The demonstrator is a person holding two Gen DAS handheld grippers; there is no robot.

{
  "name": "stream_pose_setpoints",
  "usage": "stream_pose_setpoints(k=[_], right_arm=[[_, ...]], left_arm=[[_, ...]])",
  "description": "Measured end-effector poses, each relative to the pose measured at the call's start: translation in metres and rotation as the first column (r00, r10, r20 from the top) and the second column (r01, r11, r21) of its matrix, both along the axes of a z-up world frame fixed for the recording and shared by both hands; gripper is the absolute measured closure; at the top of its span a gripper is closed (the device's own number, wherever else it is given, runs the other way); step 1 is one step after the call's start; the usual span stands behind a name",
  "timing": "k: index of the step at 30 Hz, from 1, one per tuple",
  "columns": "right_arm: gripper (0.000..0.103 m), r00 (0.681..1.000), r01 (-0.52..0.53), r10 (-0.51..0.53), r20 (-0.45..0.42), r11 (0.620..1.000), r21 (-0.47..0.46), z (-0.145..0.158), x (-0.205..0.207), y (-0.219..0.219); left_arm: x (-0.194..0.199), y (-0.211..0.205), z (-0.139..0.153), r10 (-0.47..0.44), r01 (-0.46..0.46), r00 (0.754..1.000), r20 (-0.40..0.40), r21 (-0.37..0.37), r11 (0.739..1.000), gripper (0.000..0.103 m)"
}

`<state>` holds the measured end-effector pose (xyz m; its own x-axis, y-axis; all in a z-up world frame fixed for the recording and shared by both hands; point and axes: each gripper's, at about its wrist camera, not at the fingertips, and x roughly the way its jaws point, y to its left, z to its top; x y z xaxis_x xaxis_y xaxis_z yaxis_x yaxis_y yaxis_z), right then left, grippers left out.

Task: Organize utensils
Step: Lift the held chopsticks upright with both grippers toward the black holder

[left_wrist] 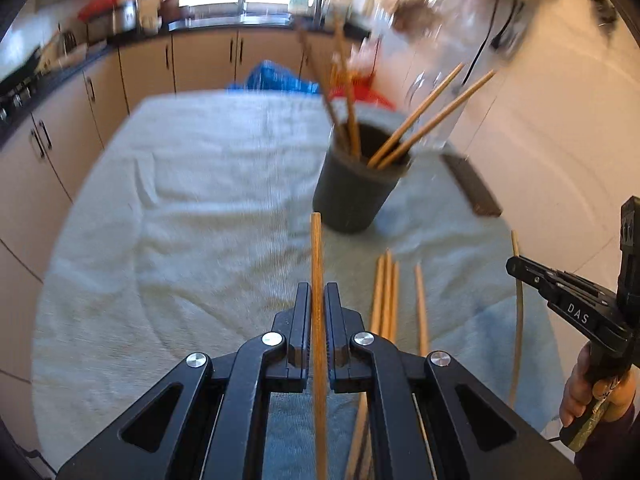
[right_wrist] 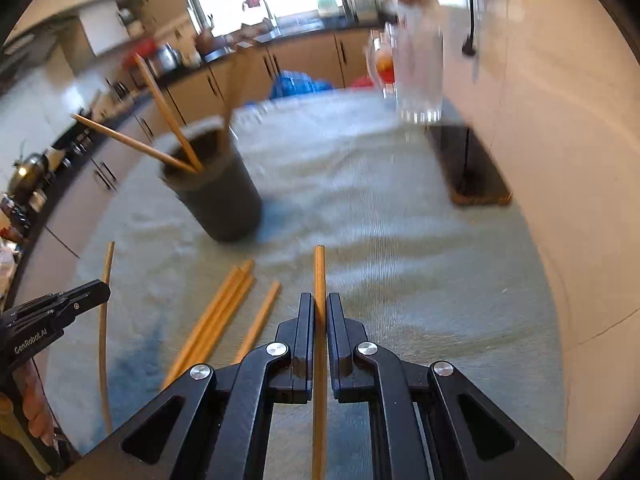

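Both hands are mid-pickup, each with one chopstick already taken and the dark holder cup (left_wrist: pixel 356 184) as the likely destination.

On the left, the left hand-held gripper (left_wrist: pixel 319 300) is clenched on a wooden chopstick (left_wrist: pixel 317 248), which runs straight up between the two pads and sticks out beyond the tips toward the cup. The tool points forward and downward over the towel-covered worktop (left_wrist: pixel 180 208). To its right, a small bundle of loose chopsticks (left_wrist: pixel 386 292) lies flat on the towel, with a single one just beside it, and the cup stands farther off holding several sticks that lean out at angles.

At the right, the right hand-held gripper (right_wrist: pixel 320 312) is likewise closed on a second chopstick (right_wrist: pixel 319 276), also aligned with its fingers and pointing ahead. From the left wrist view this tool shows at the far right edge, with the person's hand (left_wrist: pixel 580 392) wrapped round its handle; the pale stick there hangs down below its jaws.

The next move, as I judge it, calls for carrying each stick over the cup's rim, tipping it more upright and letting go so it drops among the others. The leaning sticks could block the opening. Several chopsticks are left on the towel, so the task is only partly done.
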<state>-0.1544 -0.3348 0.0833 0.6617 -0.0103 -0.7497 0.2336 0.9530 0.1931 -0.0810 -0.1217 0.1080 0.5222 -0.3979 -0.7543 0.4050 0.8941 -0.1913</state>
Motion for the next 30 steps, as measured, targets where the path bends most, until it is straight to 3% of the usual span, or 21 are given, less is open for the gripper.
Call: stream_pose_setpoints(k=[9, 21, 30], right_arm=[[0.096, 0.990, -0.019, 0.022, 0.138, 0.999, -0.026, 0.043, -0.060, 0.020], [0.096, 0.974, -0.033, 0.048, 0.223, 0.997, -0.069, 0.069, -0.105, 0.047], [0.096, 0.964, -0.045, 0.066, 0.256, 0.995, -0.084, 0.078, -0.117, 0.055]], left_arm=[[-0.053, 0.022, 0.047, 0.021, -0.024, 0.978, 0.206, 0.012, 1.000, 0.097], [-0.098, 0.056, 0.066, 0.099, -0.091, 0.963, 0.252, -0.043, 0.995, 0.097], [-0.115, 0.055, 0.074, 0.085, -0.073, 0.953, 0.291, -0.053, 0.996, 0.097]])
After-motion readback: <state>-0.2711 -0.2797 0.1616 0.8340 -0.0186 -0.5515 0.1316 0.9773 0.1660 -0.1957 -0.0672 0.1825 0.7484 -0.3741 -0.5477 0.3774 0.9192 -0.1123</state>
